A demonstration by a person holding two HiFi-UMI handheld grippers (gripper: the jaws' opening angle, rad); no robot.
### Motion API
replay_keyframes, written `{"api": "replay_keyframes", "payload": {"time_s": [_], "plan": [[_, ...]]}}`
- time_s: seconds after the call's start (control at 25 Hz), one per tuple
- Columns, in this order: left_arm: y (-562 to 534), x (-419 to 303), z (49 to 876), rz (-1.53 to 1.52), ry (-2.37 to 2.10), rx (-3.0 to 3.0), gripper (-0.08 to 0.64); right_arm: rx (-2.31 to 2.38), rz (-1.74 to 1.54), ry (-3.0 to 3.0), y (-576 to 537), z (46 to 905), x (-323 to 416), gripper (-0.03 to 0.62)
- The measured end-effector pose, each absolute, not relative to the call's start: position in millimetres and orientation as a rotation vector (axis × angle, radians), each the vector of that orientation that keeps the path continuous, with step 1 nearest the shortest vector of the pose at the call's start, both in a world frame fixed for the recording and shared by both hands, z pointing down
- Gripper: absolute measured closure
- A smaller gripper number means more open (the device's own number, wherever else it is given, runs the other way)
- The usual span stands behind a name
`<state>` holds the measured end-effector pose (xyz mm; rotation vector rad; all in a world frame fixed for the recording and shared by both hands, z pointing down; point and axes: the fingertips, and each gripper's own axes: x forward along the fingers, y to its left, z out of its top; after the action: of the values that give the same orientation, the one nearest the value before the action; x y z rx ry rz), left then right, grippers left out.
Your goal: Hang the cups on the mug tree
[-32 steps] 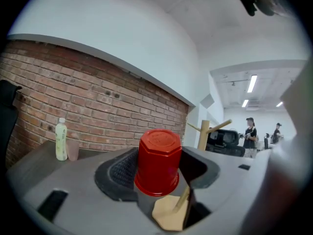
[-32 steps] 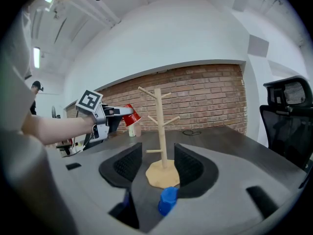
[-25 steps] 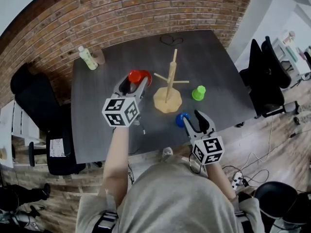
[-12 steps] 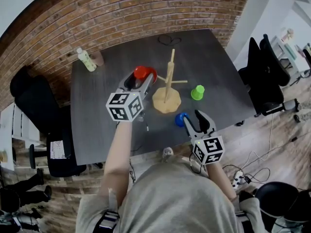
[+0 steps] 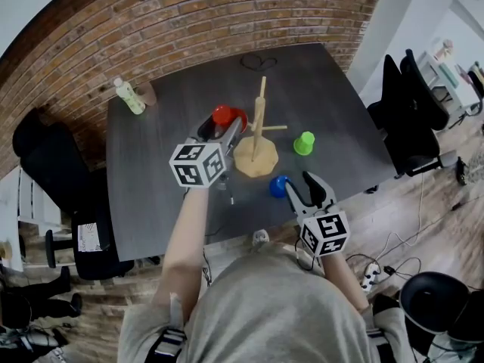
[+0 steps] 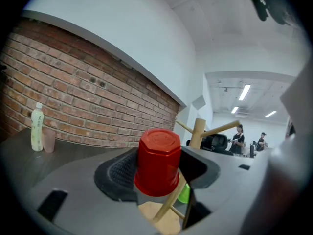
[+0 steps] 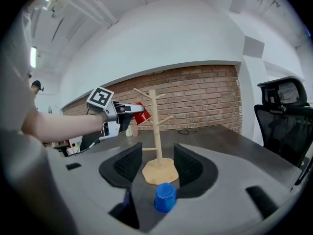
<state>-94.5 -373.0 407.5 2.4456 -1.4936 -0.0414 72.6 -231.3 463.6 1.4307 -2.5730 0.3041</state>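
Note:
A wooden mug tree (image 5: 257, 138) stands mid-table. My left gripper (image 5: 221, 125) is shut on an upside-down red cup (image 5: 223, 115), held in the air just left of the tree's post. In the left gripper view the red cup (image 6: 157, 163) fills the jaws, with a peg (image 6: 168, 207) slanting below it. My right gripper (image 5: 299, 185) hangs open near the front edge, and a blue cup (image 5: 279, 186) stands upside down on the table by its tips. The blue cup (image 7: 165, 197) sits low between the open jaws, apart from the pads. A green cup (image 5: 304, 143) stands right of the tree.
A pale bottle (image 5: 125, 97) and a brown tumbler (image 5: 146, 93) stand at the table's (image 5: 151, 203) back left corner. A loop of black cord (image 5: 253, 61) lies at the back. Black office chairs (image 5: 401, 119) stand to the right, another chair (image 5: 45, 142) to the left, a brick wall behind.
My left gripper has carried the red cup up and to the right, closer to the tree's post. The right gripper and the blue cup have stayed put.

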Motion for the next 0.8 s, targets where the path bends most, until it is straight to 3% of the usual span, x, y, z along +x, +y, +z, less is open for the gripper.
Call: {"api": "replay_keyframes", "payload": {"time_s": [0.8], "plan": [[-377.9,-73.6,441.0,0.033,-1.404,2.423,0.308,1.43,0.32,-2.56,-233.0,469.9,75.6,0.391]]}}
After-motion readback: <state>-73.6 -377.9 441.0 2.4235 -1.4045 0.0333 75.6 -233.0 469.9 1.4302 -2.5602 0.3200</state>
